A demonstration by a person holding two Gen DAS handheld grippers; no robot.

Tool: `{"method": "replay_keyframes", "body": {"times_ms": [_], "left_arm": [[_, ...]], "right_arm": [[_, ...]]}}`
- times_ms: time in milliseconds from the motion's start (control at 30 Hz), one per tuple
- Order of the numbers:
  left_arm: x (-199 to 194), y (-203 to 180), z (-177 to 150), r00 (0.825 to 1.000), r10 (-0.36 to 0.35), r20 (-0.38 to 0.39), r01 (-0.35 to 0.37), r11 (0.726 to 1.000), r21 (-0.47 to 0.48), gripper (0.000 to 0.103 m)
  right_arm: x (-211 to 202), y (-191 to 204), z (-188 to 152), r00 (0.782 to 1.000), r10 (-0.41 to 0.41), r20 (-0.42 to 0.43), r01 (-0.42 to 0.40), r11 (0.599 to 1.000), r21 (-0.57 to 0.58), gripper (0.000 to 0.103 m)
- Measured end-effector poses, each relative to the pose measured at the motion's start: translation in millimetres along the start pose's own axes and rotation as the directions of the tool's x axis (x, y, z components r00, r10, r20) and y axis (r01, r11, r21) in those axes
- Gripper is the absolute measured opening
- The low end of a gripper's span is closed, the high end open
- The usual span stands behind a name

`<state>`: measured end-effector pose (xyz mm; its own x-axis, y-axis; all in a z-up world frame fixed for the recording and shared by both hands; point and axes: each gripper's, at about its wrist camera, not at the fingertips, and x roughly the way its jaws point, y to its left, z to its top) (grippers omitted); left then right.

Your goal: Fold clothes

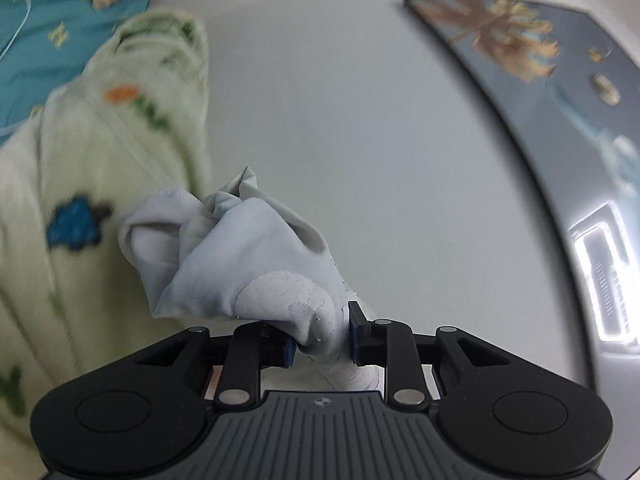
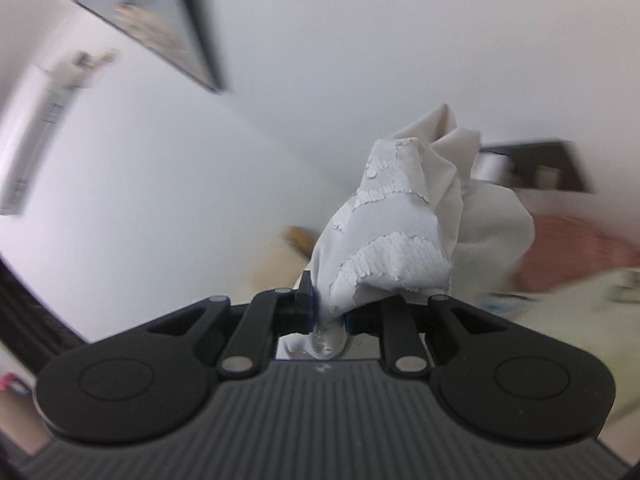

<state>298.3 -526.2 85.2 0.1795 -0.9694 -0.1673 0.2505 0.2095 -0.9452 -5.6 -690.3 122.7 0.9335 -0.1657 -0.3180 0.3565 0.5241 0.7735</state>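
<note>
My left gripper (image 1: 322, 344) is shut on a bunched part of a pale grey-white garment (image 1: 248, 256) with a cracked white print. The cloth bulges up and to the left above the jaws. My right gripper (image 2: 328, 320) is shut on the same kind of pale garment (image 2: 392, 236), whose cracked white print faces the camera and whose folds rise up and to the right. Both grippers are raised and point toward a white wall. How the cloth hangs below the grippers is hidden.
A pale green quilt (image 1: 100, 160) with coloured prints lies at the left, over a teal sheet (image 1: 44, 40). A framed picture (image 1: 540, 64) hangs on the white wall, also in the right wrist view (image 2: 152, 20). An air conditioner (image 2: 36, 136) is mounted left. Bedding (image 2: 580, 256) lies at the right.
</note>
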Motion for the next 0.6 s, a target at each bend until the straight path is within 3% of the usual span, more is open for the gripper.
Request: {"method": "replay_keyframes", "body": {"times_ms": [100,200,367,500,600], "left_arm": [[18,34,-25,0.993,0.086,-0.080,-0.083,0.996,0.042,0.026],[28,56,-38,0.979,0.157,-0.129,-0.145,0.985,0.096,0.033],[43,60,-46,0.952,0.277,-0.129,-0.243,0.942,0.230,0.040],[47,34,-49,0.926,0.369,-0.084,-0.312,0.869,0.383,0.059],[-11,16,-94,0.916,0.397,-0.062,-0.329,0.829,0.452,0.077]], "right_arm": [[8,-36,-23,0.979,-0.166,-0.118,0.165,0.986,-0.019,0.017],[11,-68,-46,0.955,-0.231,-0.187,0.234,0.972,-0.006,0.017],[17,-86,-58,0.950,-0.233,-0.208,0.237,0.972,-0.010,0.018],[5,-77,-60,0.958,-0.214,-0.190,0.213,0.977,-0.029,0.021],[-19,-65,-64,0.959,-0.223,-0.175,0.216,0.975,-0.058,0.024]]}}
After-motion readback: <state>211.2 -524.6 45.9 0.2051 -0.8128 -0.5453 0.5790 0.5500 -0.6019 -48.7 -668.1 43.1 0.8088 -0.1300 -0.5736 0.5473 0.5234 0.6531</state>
